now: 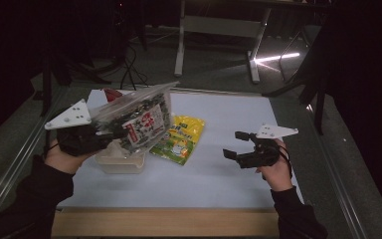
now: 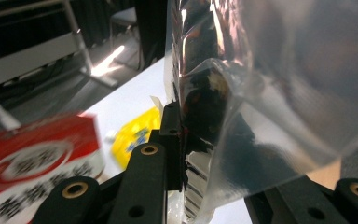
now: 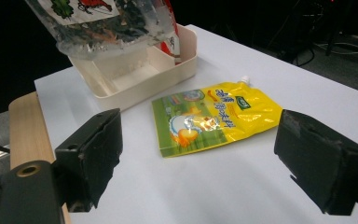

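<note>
— So, where is the clear bag (image 1: 138, 115) at this moment?

— It is in the air, above the white tub (image 1: 121, 160) on the left part of the table (image 1: 219, 179). The left claw (image 1: 110, 131) is clenched on it. In the left gripper view the black jaws press on the crinkled plastic (image 2: 223, 140) of the bag from both sides.

— What is inside the bag?

— Dark dried pieces, and there is a label with red and white print on the front. In the right gripper view the lower end of the bag (image 3: 103, 25) hangs just over the open tub (image 3: 135, 77).

— And the right claw (image 1: 236, 144)?

— It is released. Its two jaws stand wide apart and nothing is between them. It is held above the bare right part of the table and points toward the yellow pouch (image 1: 180, 138).

— Where does this pouch lie?

— Flat on the table, just beside the tub, on its right side in the high view. In the right gripper view the yellow pouch (image 3: 212, 116) has a green part with a picture and a small white spout at the far corner. It is well apart from the right claw.

— Is there something else near the tub?

— Yes, a red and white packet (image 2: 39, 161) is seen in the left gripper view, blurred, so I cannot read it. A wooden edge (image 1: 164, 223) runs along the near side of the table.
</note>
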A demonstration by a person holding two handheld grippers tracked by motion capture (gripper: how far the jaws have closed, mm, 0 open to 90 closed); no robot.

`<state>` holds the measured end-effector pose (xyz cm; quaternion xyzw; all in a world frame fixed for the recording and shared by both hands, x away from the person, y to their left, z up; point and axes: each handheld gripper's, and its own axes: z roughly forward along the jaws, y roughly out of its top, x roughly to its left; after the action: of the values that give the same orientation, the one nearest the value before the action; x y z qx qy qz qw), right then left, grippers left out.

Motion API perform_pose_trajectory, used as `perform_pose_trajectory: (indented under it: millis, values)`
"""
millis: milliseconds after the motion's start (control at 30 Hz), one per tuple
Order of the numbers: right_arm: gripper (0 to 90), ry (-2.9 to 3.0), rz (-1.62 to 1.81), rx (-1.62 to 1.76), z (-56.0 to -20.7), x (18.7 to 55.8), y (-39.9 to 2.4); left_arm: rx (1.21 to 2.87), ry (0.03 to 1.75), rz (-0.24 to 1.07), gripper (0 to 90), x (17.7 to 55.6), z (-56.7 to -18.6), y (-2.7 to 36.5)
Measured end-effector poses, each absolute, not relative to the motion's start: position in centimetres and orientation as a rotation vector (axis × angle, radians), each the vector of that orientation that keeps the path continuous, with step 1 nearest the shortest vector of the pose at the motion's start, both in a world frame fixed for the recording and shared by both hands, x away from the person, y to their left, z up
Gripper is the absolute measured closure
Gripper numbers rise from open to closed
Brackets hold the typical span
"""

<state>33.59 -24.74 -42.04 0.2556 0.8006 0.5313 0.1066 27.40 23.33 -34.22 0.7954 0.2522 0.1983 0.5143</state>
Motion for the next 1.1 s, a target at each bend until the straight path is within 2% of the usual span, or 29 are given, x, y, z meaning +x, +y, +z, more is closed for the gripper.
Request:
perform_pose_trajectory:
  millis: [400,867,1100]
  values:
    - [15.4,2.375,1.554,0.746,-42.6,33.7,-24.5,2.002,0.746,0.537,76.3,29.4,-36.2,26.5]
    - [15.4,2.377,1.55,0.757,-42.8,33.9,-24.6,2.068,0.795,0.5,76.2,32.2,-37.8,26.0]
    - [15.4,2.376,1.548,0.77,-42.8,33.9,-24.9,2.098,0.778,0.503,76.3,31.8,-37.3,25.6]
